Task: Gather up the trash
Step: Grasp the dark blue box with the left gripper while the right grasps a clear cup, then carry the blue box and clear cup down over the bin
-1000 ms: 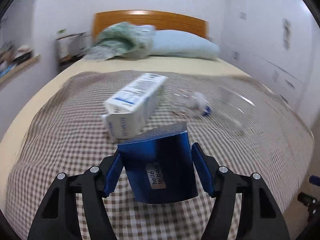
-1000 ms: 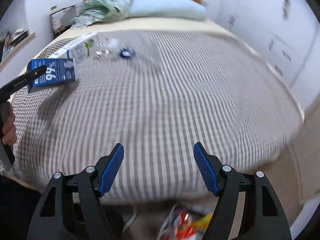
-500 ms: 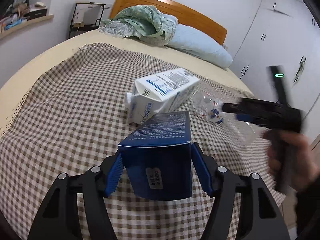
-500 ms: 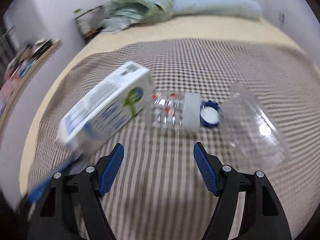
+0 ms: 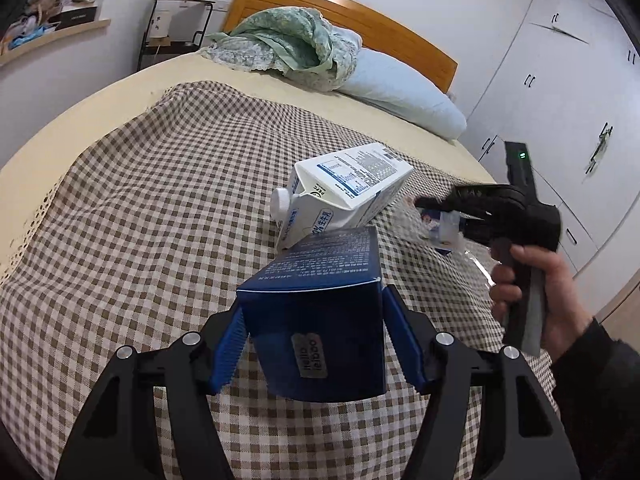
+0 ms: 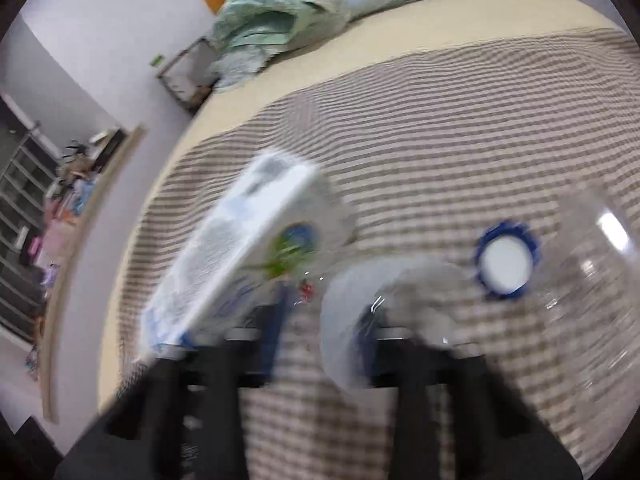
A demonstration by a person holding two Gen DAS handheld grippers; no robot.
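My left gripper point(image 5: 316, 336) is shut on a dark blue box point(image 5: 320, 320) and holds it above the checked bedspread. A white milk carton point(image 5: 340, 192) lies on its side just beyond it. My right gripper point(image 5: 444, 210) reaches in from the right, its jaws closing around a clear plastic bottle with a blue cap point(image 5: 444, 236). In the blurred right wrist view the gripper point(image 6: 324, 320) has the bottle's pale label point(image 6: 360, 312) between its narrowed fingers. The blue cap point(image 6: 506, 260) and the carton point(image 6: 240, 248) show there too.
A checked cloth point(image 5: 140, 200) covers the bed. A green blanket point(image 5: 288, 48) and pale blue pillow point(image 5: 400, 92) lie by the wooden headboard. A black stand point(image 5: 172, 28) is at the back left and white wardrobes point(image 5: 560, 100) are on the right.
My right gripper has moved down onto the clear bottle and its fingers have narrowed around it. My left gripper has held the blue box almost still.
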